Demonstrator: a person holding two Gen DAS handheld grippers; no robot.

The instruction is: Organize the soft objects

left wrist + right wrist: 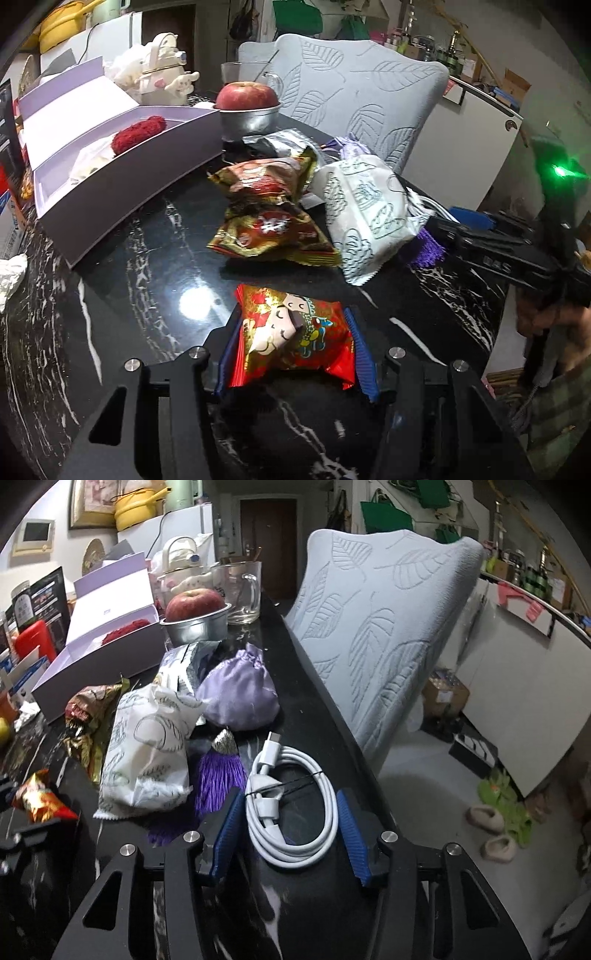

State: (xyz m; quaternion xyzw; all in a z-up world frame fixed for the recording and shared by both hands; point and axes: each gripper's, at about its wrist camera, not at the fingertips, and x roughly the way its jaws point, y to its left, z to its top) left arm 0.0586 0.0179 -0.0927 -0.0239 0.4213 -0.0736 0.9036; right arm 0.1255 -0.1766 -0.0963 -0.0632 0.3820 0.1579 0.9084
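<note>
L gripper [293, 345] clamps red packet [291, 334] on table [147, 295]; R gripper [291, 821] spread wide around white cable [295, 812], not touching.

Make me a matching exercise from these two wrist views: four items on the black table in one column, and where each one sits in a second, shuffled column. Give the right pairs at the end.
Items
1. red snack packet
2. white cable
3. apple
4. red fuzzy thing

Places
A. in the lilac box
B. between the right gripper's fingers
C. in the metal bowl
D. between the left gripper's fingers

Pairs: 1-D, 2-B, 3-C, 4-A
</note>
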